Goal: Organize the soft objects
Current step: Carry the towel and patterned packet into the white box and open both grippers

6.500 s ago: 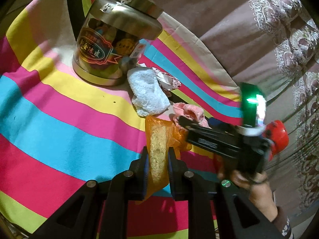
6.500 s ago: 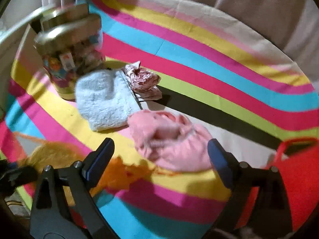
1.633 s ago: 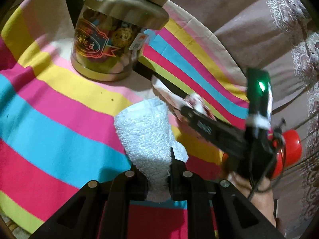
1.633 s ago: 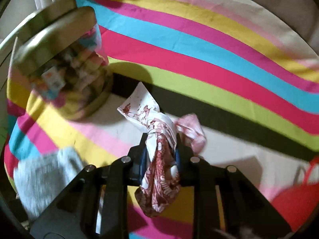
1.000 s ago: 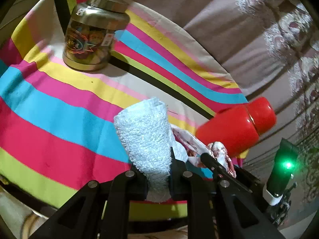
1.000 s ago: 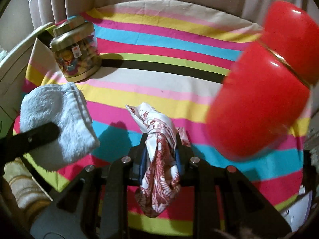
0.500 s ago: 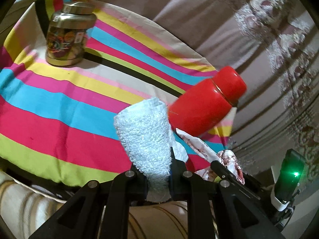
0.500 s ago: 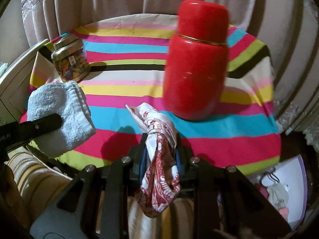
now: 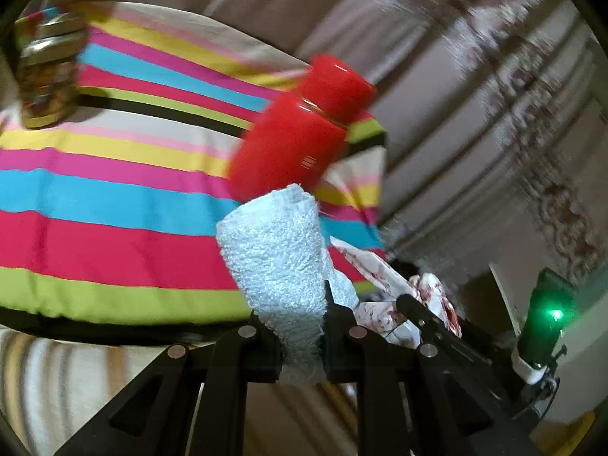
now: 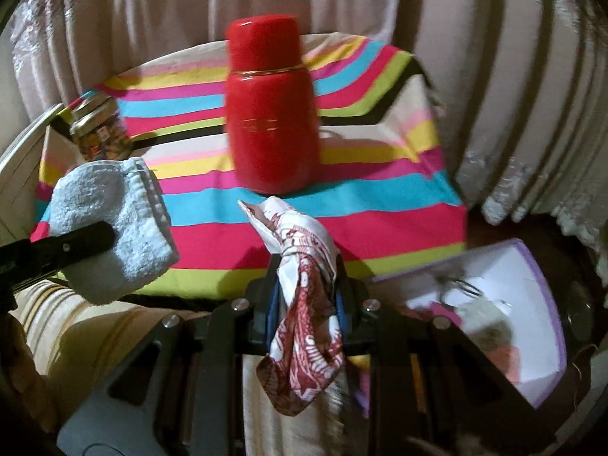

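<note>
The left tool (image 9: 302,336) is clamped on a pale blue towel (image 9: 277,262), its jaws nearly closed with the folded terry cloth squeezed between them and standing up ahead of the fingers. The right tool (image 10: 306,300) is closed on a red-and-white patterned cloth (image 10: 304,296), which is bunched between the jaws and hangs down below them. In the right wrist view the towel (image 10: 114,220) shows off to the left of the right tool, held up in the air.

Both cloths are clear of the striped bench (image 10: 380,235), which lies ahead of and below the two tools. On it, beyond the tools, only a red flask (image 10: 271,121) and, further left, a glass jar (image 10: 100,129) with a metal lid can be seen; no loose soft things show on the striped cover in either view.

Below and to the right of the right tool sits a white box (image 10: 532,304) with a purple rim, and some soft-looking items appear to lie inside it, though blur makes them hard to name. Judging from this, the picking-up is done and these look like the last two pieces; what seems left is to carry them over the box and let them drop in.
</note>
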{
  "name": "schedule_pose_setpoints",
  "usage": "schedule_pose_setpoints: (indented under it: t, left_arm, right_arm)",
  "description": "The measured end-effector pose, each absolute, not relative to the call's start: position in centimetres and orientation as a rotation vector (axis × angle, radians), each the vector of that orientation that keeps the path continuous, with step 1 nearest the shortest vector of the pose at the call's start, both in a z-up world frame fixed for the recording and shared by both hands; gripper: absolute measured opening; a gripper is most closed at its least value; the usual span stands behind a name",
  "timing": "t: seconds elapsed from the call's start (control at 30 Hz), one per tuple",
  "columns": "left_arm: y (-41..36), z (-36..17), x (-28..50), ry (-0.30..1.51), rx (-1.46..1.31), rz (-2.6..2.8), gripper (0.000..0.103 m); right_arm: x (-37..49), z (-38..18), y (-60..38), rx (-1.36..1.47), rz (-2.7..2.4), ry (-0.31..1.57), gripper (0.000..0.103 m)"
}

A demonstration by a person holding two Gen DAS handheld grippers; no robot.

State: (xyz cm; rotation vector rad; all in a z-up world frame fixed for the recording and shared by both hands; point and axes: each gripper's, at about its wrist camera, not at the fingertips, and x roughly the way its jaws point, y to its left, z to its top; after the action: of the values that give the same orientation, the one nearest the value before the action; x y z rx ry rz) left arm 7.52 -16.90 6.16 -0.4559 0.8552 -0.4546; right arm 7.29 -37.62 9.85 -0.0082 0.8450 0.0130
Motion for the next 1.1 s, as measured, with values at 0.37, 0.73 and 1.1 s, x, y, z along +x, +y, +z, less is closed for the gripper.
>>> schedule_pose_setpoints:
  t: [0.37, 0.73, 1.1]
  left_arm:
    - [-29.0, 6.7, 5.8, 0.947, -0.324, -0.739, 0.039]
    - [-31.7, 6.5, 3.6, 1.048, -0.226, -0.707, 0.074]
    - [-32.0, 4.8, 1.0, 1.156, -0.139, -0.586, 0.088]
  right_arm:
    - [2.5, 11.7, -47.3, 0.015, -0.267, 0.843, 0.030]
    - [-1.0, 12.8, -51.3, 0.034, -0.374, 0.846, 0.057]
    - [-3.9, 13.5, -52.0, 0.029, -0.382, 0.853, 0.059]
